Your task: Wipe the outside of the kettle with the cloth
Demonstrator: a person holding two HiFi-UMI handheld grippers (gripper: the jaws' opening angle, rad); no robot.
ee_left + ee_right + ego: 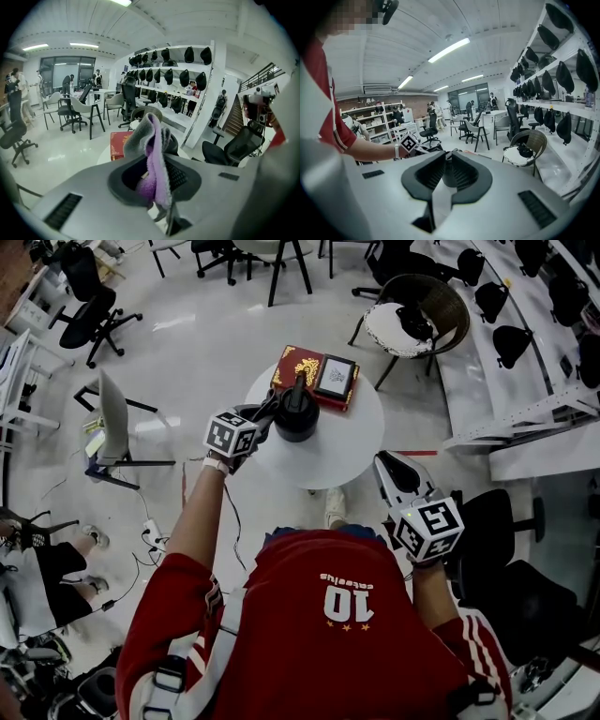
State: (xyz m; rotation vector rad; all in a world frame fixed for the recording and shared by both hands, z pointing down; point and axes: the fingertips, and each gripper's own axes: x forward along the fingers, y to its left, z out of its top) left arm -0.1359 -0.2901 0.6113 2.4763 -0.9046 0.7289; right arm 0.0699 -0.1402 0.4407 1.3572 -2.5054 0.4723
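A black kettle (296, 409) stands on the round white table (347, 442). My left gripper (262, 418) is at the kettle's left side and is shut on a grey and purple cloth (152, 154). In the left gripper view the cloth stands up between the jaws and hides most of the kettle (174, 143) just behind it. Whether the cloth touches the kettle I cannot tell. My right gripper (394, 472) hangs off the table's near right edge, away from the kettle. Its jaws (451, 154) are shut with nothing in them.
A red box (302, 371) with a small framed picture (336, 376) on it lies on the table behind the kettle. A wicker chair (417, 315) stands at the back right, a white chair (112, 423) to the left, and a black office chair (506, 540) close on my right.
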